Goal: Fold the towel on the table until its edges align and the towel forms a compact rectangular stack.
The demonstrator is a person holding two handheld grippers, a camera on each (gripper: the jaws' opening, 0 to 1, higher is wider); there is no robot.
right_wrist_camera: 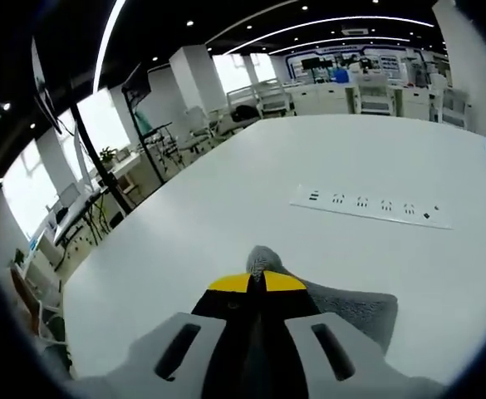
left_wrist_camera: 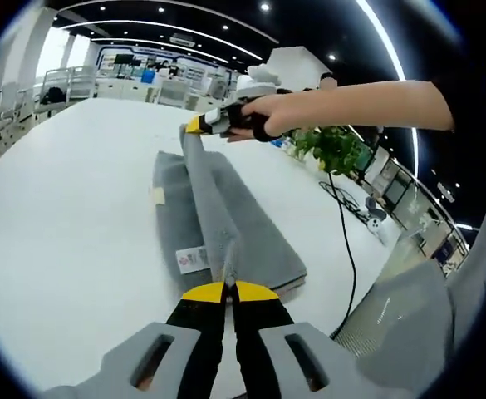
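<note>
A grey towel lies folded lengthwise on the white table, with a white label near its close end. One edge of it is lifted into a taut ridge between the two grippers. My left gripper is shut on the near corner of that ridge. My right gripper, held by a person's hand, pinches the far corner above the table. In the right gripper view my right gripper is shut, a tuft of grey towel sticking out past its yellow tips and more cloth hanging to the right.
A white power strip lies on the table ahead of the right gripper. A black cable runs off the table's right edge near a green plant. Desks and chairs stand beyond the table.
</note>
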